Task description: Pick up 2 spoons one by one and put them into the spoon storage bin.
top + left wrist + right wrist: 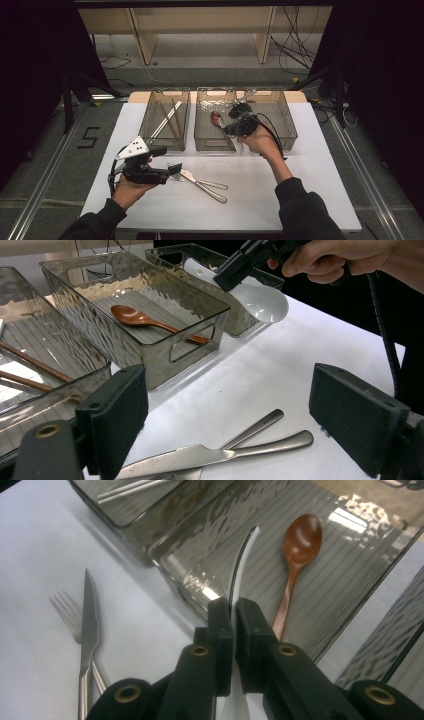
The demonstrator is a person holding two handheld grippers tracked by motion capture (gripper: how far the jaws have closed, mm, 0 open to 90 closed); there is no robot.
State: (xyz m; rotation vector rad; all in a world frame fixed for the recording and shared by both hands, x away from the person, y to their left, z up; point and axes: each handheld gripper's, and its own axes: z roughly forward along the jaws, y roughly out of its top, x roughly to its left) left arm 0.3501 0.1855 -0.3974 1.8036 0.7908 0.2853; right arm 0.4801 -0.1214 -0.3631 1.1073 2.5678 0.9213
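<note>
Right gripper view: right gripper [233,625] w/ jaws pinched on a white spoon [243,555], held edge-on over the middle bin [200,545] where a brown spoon [295,560] lies. High view has that gripper up by the middle and right bins; left gripper [172,169] low on the table [300,165], jaws spread wide, nothing betw them. Knife [210,456] and fork [252,430] lie crossed on the table just ahead of the left jaws; chopsticks [167,117] in the left bin [150,131]
</note>
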